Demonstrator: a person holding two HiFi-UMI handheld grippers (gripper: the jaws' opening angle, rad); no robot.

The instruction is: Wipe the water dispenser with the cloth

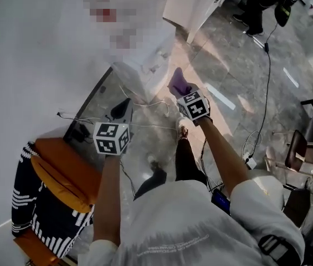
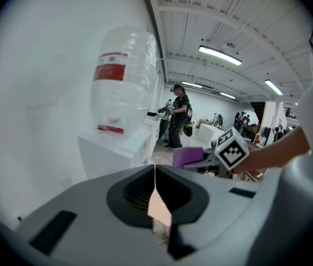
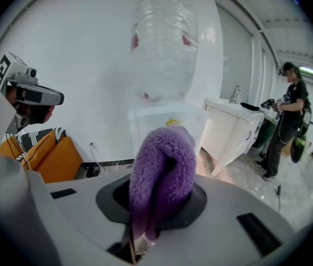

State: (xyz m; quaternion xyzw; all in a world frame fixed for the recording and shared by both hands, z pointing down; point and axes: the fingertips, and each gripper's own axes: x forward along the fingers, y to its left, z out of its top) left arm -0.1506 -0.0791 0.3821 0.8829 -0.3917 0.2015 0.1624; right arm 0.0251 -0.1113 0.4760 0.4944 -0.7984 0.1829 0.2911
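Since no part of the cloth touches the machine, the step in hand looks like the approach before the first wipe. At the near left an orange cushion (image 1: 62, 173) lies on striped fabric by the white wall. Just right of it the left gripper (image 1: 124, 111) hangs over the floor, its jaws pressed together on nothing. It points toward the water dispenser (image 1: 142, 65), which stands against the wall ahead with a clear bottle (image 2: 124, 82) upended on its white body. Right of the left gripper, the right gripper (image 1: 183, 93) has its jaws clamped on the folded purple cloth (image 3: 162, 170). The cloth's fluffy loop sticks out past the jaw tips toward the dispenser's front, near it but apart. Farther right a white counter (image 3: 236, 118) runs along the wall, and a person (image 3: 290, 121) stands beyond it, well clear.

The next move, as I judge it, calls for carrying the right gripper forward and left until the loop presses on the white body. Then it should stroke across with steady pressure, the clamp firm so the cloth does not pull loose.
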